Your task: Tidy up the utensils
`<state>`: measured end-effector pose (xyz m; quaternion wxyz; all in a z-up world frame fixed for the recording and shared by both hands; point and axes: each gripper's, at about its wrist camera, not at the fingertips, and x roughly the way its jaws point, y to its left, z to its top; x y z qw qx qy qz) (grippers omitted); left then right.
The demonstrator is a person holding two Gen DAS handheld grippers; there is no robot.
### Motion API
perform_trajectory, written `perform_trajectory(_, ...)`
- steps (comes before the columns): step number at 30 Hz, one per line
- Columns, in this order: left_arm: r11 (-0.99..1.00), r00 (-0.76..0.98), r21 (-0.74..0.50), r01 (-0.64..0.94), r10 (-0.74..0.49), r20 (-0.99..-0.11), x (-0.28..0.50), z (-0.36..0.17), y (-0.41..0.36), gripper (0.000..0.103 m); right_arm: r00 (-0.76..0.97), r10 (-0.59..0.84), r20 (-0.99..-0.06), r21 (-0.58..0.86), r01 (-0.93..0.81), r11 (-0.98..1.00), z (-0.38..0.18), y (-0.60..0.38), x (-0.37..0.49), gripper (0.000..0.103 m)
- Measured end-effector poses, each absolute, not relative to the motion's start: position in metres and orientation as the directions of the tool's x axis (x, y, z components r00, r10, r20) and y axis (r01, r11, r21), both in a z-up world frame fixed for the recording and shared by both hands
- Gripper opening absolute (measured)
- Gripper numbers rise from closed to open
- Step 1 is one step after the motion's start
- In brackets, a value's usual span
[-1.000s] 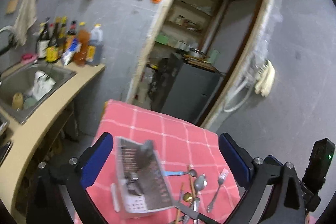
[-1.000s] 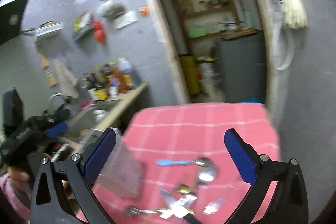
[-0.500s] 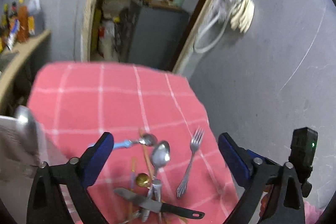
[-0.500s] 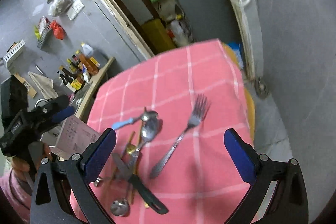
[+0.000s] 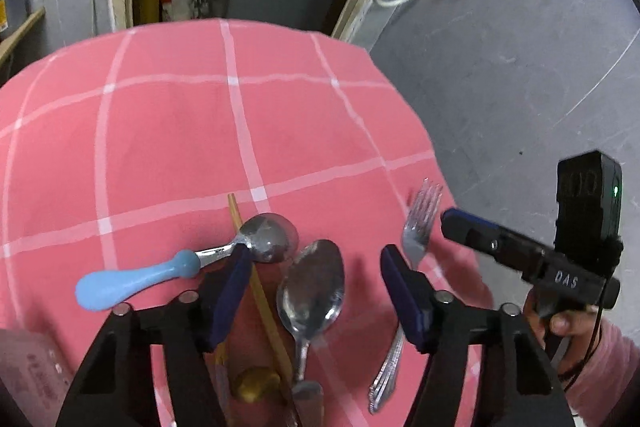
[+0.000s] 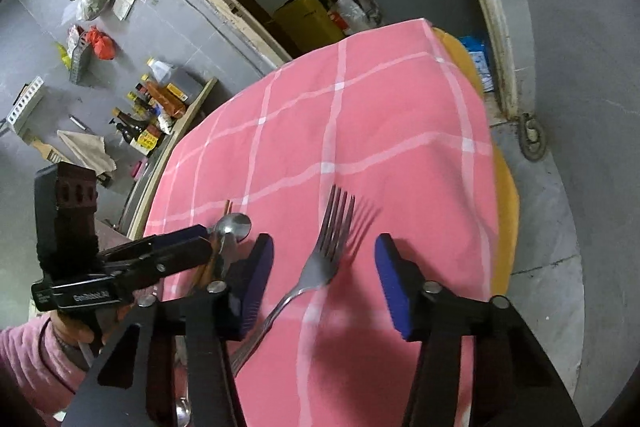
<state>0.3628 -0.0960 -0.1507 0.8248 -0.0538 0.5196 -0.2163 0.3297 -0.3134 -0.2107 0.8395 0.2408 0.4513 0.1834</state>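
Left gripper [image 5: 314,277]: jaws just narrowing, unclenched, straddling large steel spoon [image 5: 314,287].
Right gripper [image 6: 324,281]: jaws just narrowing, unclenched, straddling silver metal fork [image 6: 320,263].

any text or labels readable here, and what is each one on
"DAS": white letters on the right gripper body, seen from the left wrist view.
White lettering on the left gripper body, seen from the right wrist view: too blurred to read for sure.
Bottles on the counter: labels too small to read.
Clear box at the lower left: faint print, blurred.
Spoon neck: tiny stamp, unreadable.
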Motion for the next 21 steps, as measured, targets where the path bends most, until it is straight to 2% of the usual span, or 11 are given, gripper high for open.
perform_trajectory(4, 0.881, 0.337, -0.327, 0.342, -0.44, -0.833, 0.364, -0.154, -0.101, 0.048, 0.514, 0.564, -0.646, 0.595, -0.123, 0.794, -0.216, -0.31, 0.341, 0.032)
perform_trajectory(9, 0.868, 0.247, -0.329, 0.372, -0.434, -0.866, 0.37, -0.165, -0.112, 0.02, 0.505, 0.576, -0.643, 0.62, -0.098, 0.779, -0.225, -0.311, 0.346, 0.013)
perform_trajectory(14, 0.881, 0.23, -0.311, 0.356, -0.405, -0.885, 0.368, -0.167, -0.111, 0.01, 0.508, 0.571, -0.645, 0.634, -0.062, 0.771, -0.223, -0.313, 0.334, 0.004)
perform_trajectory(21, 0.897, 0.269, -0.293, 0.33, -0.387, -0.882, 0.346, -0.14, -0.106, 0.003, 0.58, 0.509, -0.636, 0.599, -0.045, 0.799, -0.184, -0.312, 0.298, 0.002)
